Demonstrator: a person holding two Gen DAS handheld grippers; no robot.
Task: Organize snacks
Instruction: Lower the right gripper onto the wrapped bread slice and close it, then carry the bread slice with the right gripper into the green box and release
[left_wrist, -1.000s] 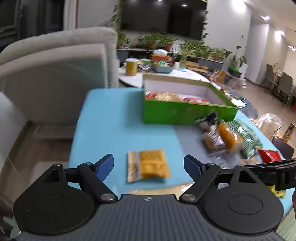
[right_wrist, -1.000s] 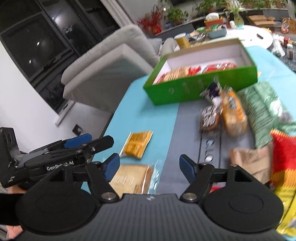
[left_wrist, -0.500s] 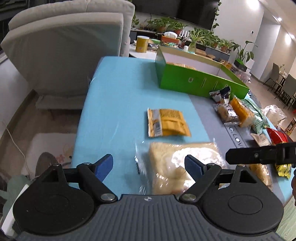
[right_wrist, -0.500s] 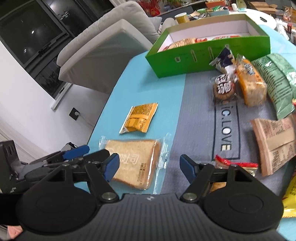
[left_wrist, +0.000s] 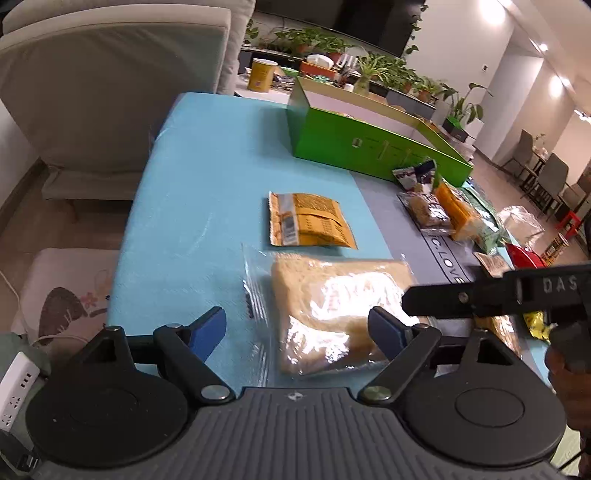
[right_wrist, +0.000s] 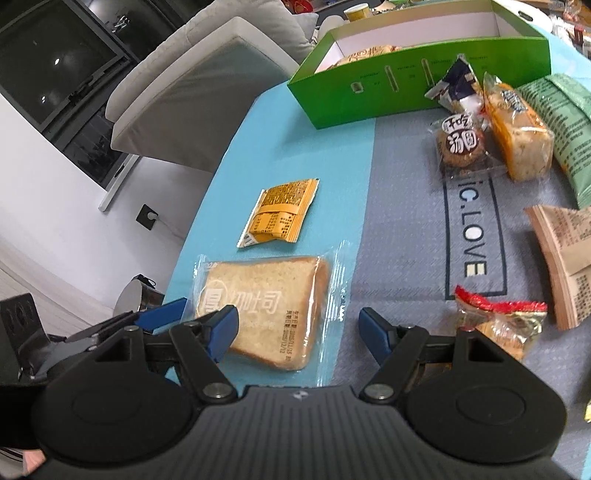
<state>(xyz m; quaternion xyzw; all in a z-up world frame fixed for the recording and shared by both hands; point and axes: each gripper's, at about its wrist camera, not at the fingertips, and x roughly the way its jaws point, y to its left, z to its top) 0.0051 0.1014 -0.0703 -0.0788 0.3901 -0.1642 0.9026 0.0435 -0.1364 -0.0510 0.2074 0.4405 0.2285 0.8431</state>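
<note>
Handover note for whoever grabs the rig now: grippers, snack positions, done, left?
Left hand-held gripper: open, empty, over the wrapped toast slice.
Right hand-held gripper: open, empty, over the same slice.
Orange packet lies just beyond the toast.
Done: some snacks already in the green box.
Left: toast, orange packet and the loose snacks on the grey mat.

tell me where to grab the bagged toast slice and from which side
Take the toast slice across its two long side edges, coming down from above with the left gripper, whose open fingers already straddle it. It lies flat on the blue cloth, so only its thin edges offer purchase.
</note>
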